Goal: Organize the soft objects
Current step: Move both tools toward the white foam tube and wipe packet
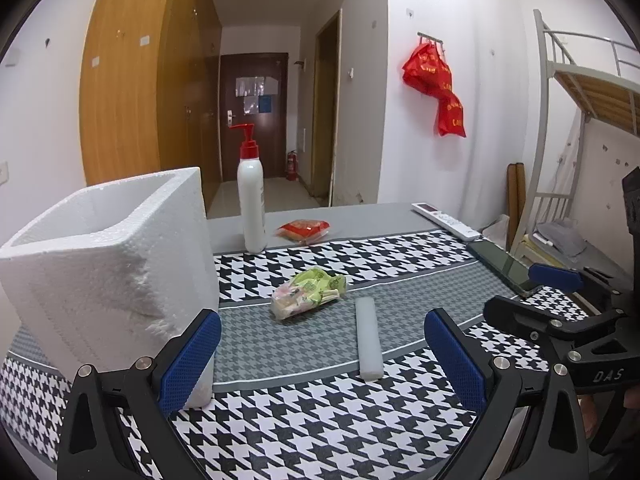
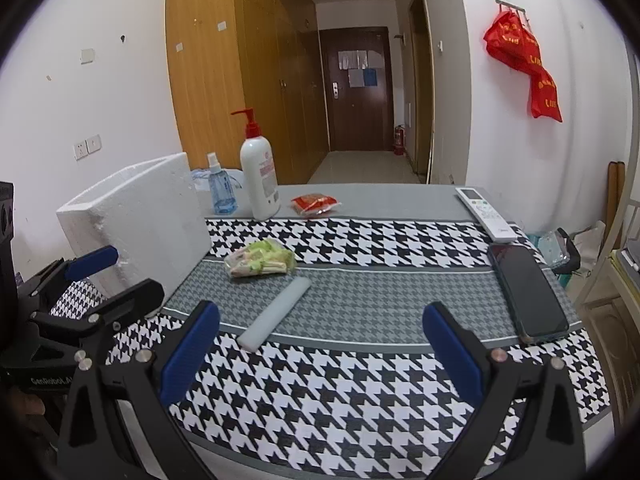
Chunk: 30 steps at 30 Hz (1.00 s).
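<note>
The left hand-held gripper (image 1: 322, 354) is nearest, low over the desk (image 1: 320, 420) with its blue fingers wide apart and nothing between them. Its left finger (image 1: 188, 360) sits right against the corner of the white foam box (image 1: 108, 264); I cannot tell if they touch. The right hand-held gripper (image 2: 320, 354) is also spread wide and holds nothing. Its side reads "DAS" in the left view. The left one's side reads "GenRobot.AI".

A little farther, at 12 o'clock from the left hand-held gripper, a pale soft stick (image 1: 369, 338) lies flat on the grey band of the checked cloth. Just past it, at 11 o'clock, lies a green and pink soft packet (image 1: 306, 296). A dark phone (image 2: 528, 292) lies at 2 o'clock from the right hand-held gripper.

Farther back stand a white pump bottle (image 1: 252, 200) with a red top and a small blue spray bottle (image 2: 220, 188). A red packet (image 1: 304, 230) and a white remote (image 2: 486, 212) lie near the far edge. A red bag (image 1: 436, 84) with yellow writing too small to read hangs on the wall.
</note>
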Tool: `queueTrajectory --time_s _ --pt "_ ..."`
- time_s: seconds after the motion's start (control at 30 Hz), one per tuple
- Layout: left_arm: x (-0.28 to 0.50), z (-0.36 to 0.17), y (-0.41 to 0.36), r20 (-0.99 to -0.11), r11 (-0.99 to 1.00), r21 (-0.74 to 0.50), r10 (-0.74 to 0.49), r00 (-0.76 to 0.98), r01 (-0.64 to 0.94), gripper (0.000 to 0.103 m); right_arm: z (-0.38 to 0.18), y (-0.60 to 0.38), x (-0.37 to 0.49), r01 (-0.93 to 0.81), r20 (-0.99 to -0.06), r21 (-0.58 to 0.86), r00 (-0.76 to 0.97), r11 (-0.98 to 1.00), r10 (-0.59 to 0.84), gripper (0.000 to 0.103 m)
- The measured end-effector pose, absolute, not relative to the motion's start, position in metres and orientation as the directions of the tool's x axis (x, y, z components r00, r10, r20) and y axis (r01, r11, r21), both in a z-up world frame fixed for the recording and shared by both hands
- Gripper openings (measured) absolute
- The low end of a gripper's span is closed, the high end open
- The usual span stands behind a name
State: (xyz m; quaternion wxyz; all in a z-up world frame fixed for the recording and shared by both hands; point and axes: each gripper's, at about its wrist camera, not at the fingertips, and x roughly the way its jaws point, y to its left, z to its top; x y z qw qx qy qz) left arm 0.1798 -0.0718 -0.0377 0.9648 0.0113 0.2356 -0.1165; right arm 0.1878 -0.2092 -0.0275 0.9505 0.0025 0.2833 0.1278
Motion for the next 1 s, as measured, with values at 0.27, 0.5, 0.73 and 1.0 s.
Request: queueTrajectory --time_s 0.27,0.5,0.73,1.0 --pt "0.196 -0.046 -0.067 -0.477 0.977 -0.033 -0.201 0.856 0.211 0.102 -0.036 -0.209 0.197 -0.254 -0.563 0.071 0.788 0.965 0.249 0.103" --pt "0.209 -0.054 -0.07 -0.498 0.976 -0.018 -0.196 0.845 0.216 0.102 -0.044 -0.21 0.206 -0.249 -0.583 0.075 0.775 0.966 0.245 0.103" --pt "0.225 -0.055 -0.062 -0.506 0.982 -0.014 -0.17 0.845 0.189 0.102 -0.047 -0.21 0.212 -0.251 -0.592 0.079 0.767 0.965 0.248 0.103" --pt "0.229 -0.06 -0.065 -0.531 0.979 -0.012 -0.18 0.828 0.205 0.102 -0.052 -0.205 0.226 -0.259 -0.616 0.069 0.749 0.964 0.245 0.103"
